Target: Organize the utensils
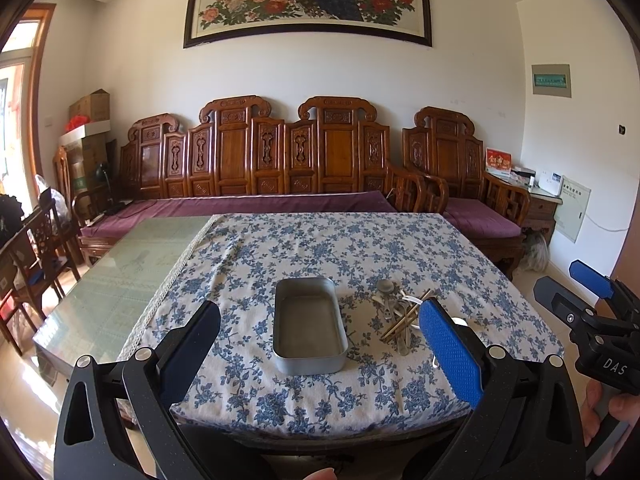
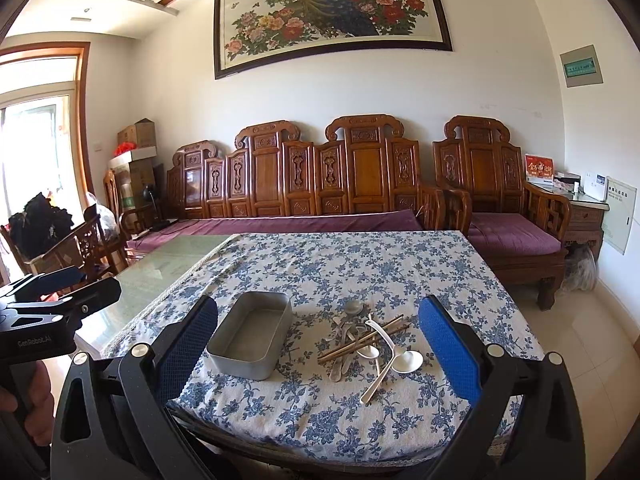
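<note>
On the cloth-covered desk (image 2: 400,248), the tangled utensil pile (image 2: 372,340) lies just right of the empty metal tin (image 2: 252,336), chopsticks slanting up-right, squarely ahead of the wide-spread right tool (image 2: 318,344), nearer than the equally wide left tool (image 1: 318,344).

Daylight pours in from the window (image 2: 28,152) at the left, blown out to near white. Room's bright, colours a bit washed. Soft glare on the glass tabletop (image 1: 120,276) and the floor tiles (image 2: 580,344). Heavy fisheye bending, dark corners, centre fairly sharp.
</note>
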### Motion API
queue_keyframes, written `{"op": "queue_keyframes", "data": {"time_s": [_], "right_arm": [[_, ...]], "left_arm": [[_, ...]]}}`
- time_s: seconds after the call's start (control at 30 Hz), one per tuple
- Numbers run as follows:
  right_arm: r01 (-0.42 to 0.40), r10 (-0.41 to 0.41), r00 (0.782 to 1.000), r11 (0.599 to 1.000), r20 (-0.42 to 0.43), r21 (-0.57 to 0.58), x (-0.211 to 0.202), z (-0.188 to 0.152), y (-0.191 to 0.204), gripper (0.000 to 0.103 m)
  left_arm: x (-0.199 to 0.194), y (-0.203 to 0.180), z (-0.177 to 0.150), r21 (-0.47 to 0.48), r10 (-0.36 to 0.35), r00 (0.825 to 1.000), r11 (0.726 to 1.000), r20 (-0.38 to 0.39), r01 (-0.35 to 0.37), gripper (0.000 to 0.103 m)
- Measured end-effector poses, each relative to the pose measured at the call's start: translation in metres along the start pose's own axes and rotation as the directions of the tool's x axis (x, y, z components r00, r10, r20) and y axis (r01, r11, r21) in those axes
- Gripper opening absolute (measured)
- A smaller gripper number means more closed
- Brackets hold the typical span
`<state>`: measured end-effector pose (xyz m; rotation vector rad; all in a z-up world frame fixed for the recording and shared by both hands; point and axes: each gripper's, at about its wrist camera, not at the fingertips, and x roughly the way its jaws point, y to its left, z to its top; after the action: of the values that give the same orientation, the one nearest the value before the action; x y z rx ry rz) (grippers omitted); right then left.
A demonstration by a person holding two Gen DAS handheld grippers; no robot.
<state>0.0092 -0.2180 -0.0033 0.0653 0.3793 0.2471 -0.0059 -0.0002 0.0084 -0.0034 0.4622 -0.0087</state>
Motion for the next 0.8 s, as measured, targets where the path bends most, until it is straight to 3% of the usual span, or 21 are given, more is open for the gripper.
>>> {"op": "queue_keyframes", "data": {"time_s": [0.8], "right_arm": [[-0.003,0.003,1.000,1.000,0.002,0.000,-0.0025,0.0043,0.0055,0.100]], "left_arm": [[-0.0090,-0.0037,0.0014,0.007,-0.007,1.000,1.000,0.021,0.007,0.096]]}}
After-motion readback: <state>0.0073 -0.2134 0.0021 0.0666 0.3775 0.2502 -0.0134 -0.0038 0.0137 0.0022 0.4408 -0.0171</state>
